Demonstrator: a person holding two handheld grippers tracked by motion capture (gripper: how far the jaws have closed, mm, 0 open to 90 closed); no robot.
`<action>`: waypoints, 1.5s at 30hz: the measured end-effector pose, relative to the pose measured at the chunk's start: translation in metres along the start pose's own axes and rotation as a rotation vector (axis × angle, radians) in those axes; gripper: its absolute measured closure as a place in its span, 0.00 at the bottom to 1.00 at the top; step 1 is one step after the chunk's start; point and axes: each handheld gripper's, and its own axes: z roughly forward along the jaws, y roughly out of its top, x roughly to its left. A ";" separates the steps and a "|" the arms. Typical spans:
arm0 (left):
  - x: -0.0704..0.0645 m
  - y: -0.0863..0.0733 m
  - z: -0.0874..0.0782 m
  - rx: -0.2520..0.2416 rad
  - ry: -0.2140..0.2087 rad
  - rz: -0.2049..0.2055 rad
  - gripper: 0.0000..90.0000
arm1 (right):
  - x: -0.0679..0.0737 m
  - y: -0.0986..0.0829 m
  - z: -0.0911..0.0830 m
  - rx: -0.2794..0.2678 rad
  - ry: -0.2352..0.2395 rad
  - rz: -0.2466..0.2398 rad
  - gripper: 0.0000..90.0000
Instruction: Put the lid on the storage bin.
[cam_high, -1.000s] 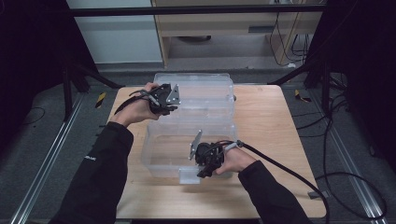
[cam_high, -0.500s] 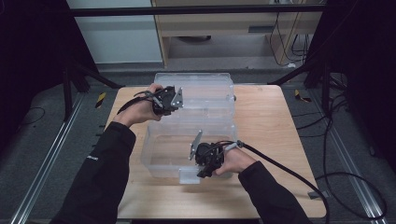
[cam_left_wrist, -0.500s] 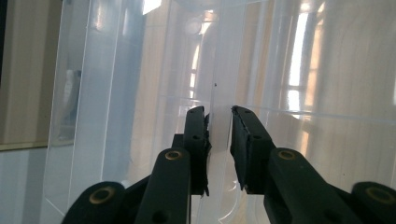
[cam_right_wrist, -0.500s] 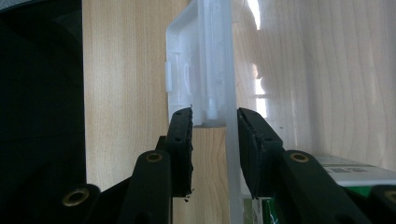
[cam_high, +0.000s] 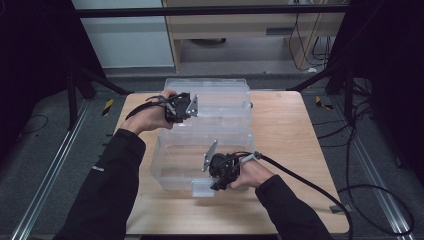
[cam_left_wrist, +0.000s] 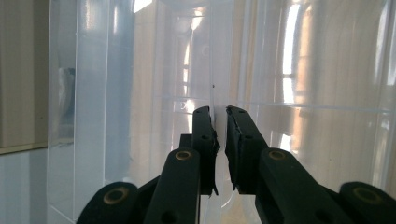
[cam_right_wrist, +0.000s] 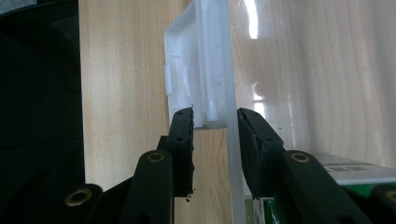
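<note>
Looking down from the high view, a clear plastic box (cam_high: 200, 160) lies on the wooden surface (cam_high: 295, 150), its body toward the near edge and its hinged lid (cam_high: 215, 102) thrown back toward the far edge. The left tool (cam_high: 192, 106) sits at the lid's left end and the right tool (cam_high: 212, 182) at the box's near wall, beside a white latch (cam_high: 201, 187). The box stands open, so I judge that closing it, or setting it where it belongs, is the work in hand and has barely begun: both grips look taken, but nothing is folded or lifted yet.

The left gripper view brings what the high view cannot: the left tool (cam_left_wrist: 220, 135) has its jaws drawn nearly together with only a thin clear edge of the lid (cam_left_wrist: 299, 93) running between them, so it appears clamped on that wall. The wood shows through the plastic.

The right gripper view gives the other close detail: the right tool (cam_right_wrist: 215, 140) straddles the box wall (cam_right_wrist: 231, 140) just below the white latch (cam_right_wrist: 196, 70), jaws partly apart, each pad near the plastic. Whether they press it firmly I cannot tell. A green-and-white label (cam_right_wrist: 355, 175) shows at the lower right, seemingly inside the box, which the high view does not make out.
</note>
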 end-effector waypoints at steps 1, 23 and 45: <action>-0.001 0.000 0.000 -0.012 0.006 -0.003 0.91 | 0.000 0.000 0.000 -0.001 0.000 0.005 0.75; -0.021 0.002 -0.034 -0.080 0.021 0.015 0.94 | 0.003 -0.001 0.000 -0.012 -0.019 0.019 0.75; -0.050 -0.002 -0.053 -0.123 0.027 0.015 0.94 | 0.005 -0.003 0.000 -0.028 -0.017 0.020 0.75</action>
